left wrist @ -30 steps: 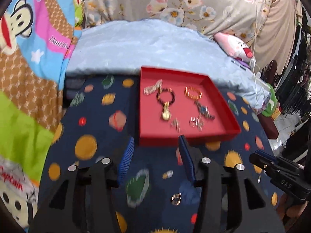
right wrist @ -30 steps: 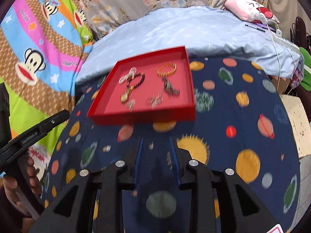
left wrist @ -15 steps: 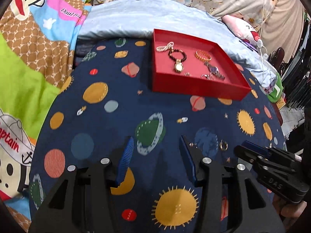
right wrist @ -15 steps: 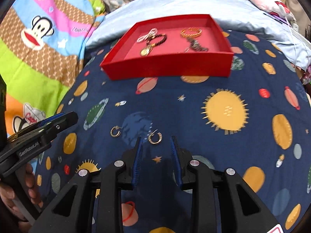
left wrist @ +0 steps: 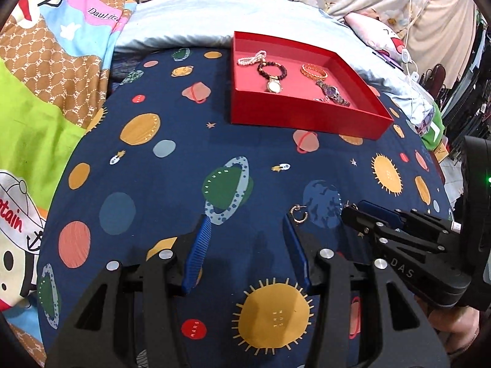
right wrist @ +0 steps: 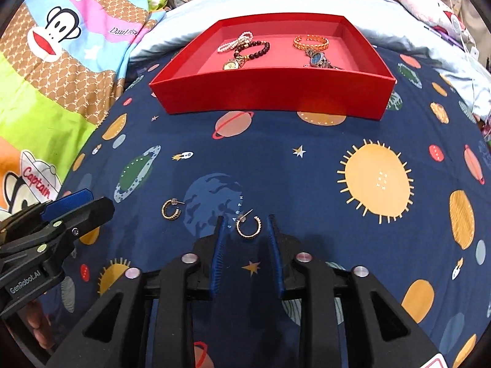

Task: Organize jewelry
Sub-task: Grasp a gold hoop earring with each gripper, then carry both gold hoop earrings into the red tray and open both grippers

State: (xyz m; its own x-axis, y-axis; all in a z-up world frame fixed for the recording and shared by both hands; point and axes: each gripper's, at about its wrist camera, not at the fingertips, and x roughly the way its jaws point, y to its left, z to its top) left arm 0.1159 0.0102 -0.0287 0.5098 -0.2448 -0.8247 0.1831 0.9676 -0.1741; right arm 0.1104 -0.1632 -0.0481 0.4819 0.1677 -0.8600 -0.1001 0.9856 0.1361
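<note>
A red tray point(right wrist: 270, 98) at the far side of a navy planet-print cloth holds a pearl bracelet point(right wrist: 234, 42), a dark bead bracelet point(right wrist: 253, 49), a gold bangle point(right wrist: 310, 42) and a watch point(right wrist: 317, 59). Two gold hoop earrings lie on the cloth. One hoop point(right wrist: 249, 226) sits between the tips of my open right gripper point(right wrist: 244, 224). The other hoop point(right wrist: 171, 209) lies to its left; in the left wrist view this hoop point(left wrist: 300, 213) is just beyond the right fingertip of my open, empty left gripper point(left wrist: 247, 219). The tray also shows there point(left wrist: 303, 119).
The cloth point(right wrist: 307, 159) covers a rounded surface that drops off at the sides. A pale blue pillow point(left wrist: 199, 21) lies behind the tray. A cartoon monkey blanket point(right wrist: 61, 61) is at the left. Clutter and cables are at the right edge point(left wrist: 429, 76).
Both grippers have pulled back from the tray toward the near cloth and lowered. The right gripper now brackets one hoop earring; the left has come up beside the other hoop.
</note>
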